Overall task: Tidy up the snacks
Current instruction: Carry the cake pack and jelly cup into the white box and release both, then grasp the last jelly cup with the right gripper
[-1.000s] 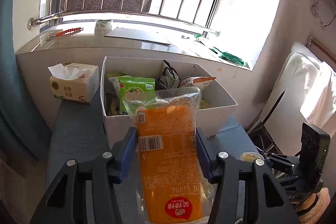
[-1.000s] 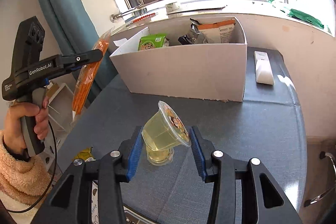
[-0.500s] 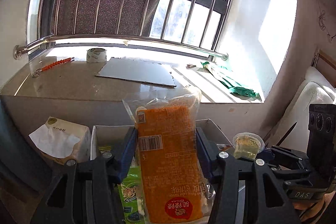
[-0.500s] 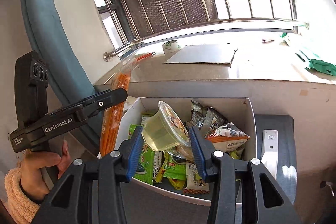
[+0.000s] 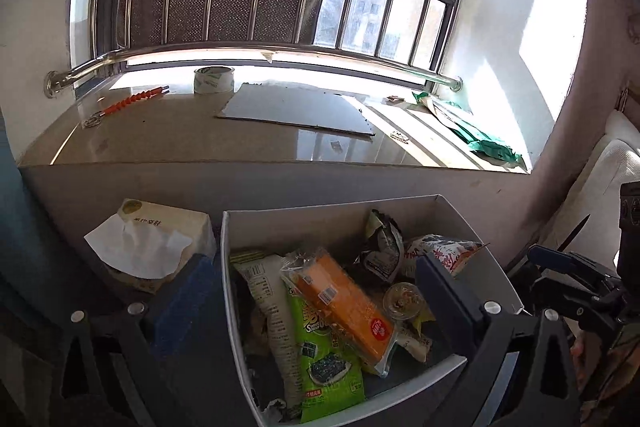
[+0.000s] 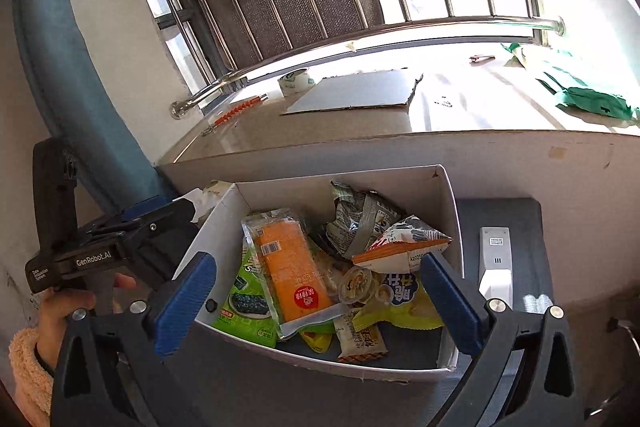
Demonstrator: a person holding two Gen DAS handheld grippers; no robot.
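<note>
Box (image 6: 448, 211) on grey worktop (image 6: 532, 219), white, full of snacks. Orange pack (image 6: 294, 273) lies flat on top of the pile, left of centre; long axis runs near-far, red round logo end toward near wall, barcode end toward far wall. Left view shows it skewed: barcode end far-left, logo end near-right (image 5: 344, 301). Under it, green seaweed pack (image 6: 246, 301). Jelly cup (image 6: 354, 285) just right of orange pack, on its side among the packets, lid facing up-left. Left hand-held gripper (image 5: 316, 297) released, jaws wide, above box, holding nothing. Right hand-held gripper (image 6: 316, 297) also released, wide, empty, over box. Tissue pack (image 5: 160, 243) left of box. Remote (image 6: 496, 263) right of box.
</note>
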